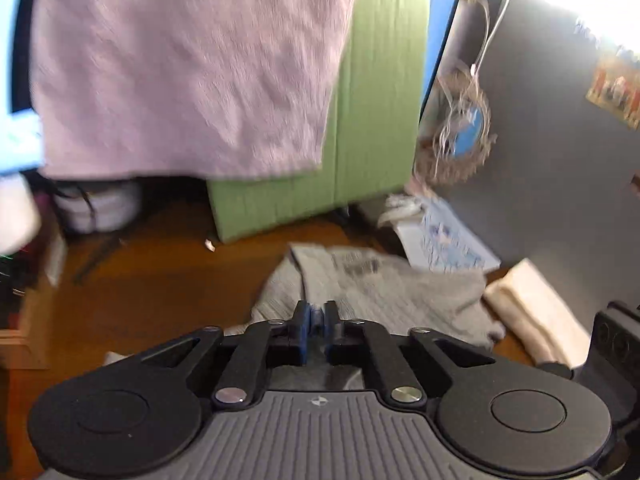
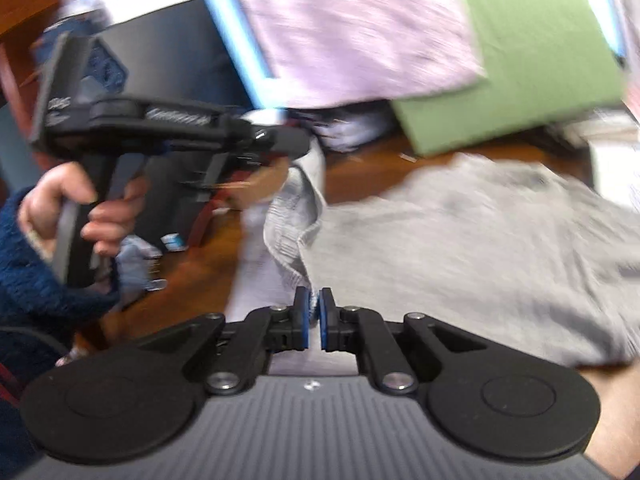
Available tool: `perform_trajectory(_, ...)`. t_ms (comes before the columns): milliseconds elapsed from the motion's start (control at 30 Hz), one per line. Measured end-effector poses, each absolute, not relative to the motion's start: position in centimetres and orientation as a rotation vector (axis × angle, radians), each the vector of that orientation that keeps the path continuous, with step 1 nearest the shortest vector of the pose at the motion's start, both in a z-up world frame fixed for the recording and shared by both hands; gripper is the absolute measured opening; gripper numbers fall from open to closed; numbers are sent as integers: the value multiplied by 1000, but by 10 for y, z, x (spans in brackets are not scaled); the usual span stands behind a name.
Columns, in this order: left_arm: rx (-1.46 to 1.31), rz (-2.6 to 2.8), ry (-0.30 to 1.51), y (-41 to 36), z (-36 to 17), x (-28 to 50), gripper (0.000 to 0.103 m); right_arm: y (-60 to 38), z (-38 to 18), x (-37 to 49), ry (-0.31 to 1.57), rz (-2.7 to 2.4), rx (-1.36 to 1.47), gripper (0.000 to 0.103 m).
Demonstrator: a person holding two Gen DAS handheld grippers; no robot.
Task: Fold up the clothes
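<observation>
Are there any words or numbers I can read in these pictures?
None can be read.
grey garment: dark print, too blurred.
left gripper: pale lettering on its body, too blurred.
poster on the dark wall: too small and blurred.

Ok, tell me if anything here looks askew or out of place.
The grey garment is bunched and twisted, not flat: its ribbed edge stretches between the left tool and right tool. A pink cloth hangs over the background. Motion blur hides finer detail.
</observation>
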State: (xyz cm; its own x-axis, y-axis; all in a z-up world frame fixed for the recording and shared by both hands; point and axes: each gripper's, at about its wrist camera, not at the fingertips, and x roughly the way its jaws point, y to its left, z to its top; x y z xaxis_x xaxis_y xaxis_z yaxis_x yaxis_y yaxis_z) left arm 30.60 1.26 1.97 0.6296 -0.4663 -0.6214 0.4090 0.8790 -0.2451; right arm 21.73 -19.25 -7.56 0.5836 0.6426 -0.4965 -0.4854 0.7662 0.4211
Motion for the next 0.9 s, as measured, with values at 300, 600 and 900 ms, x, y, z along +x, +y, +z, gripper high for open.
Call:
perform_trajectory(300, -25, -581, 708, 38, 12, 244, 22, -203, -96, 235, 748, 598, 326, 7)
perform_trajectory(600, 130, -663, 763, 24, -20, 190, 21, -222, -100, 235, 749, 515, 391, 12)
perform_trajectory(900, 301, -613, 733, 8, -31, 171, 25, -202, -90, 235, 730, 565, 317, 41)
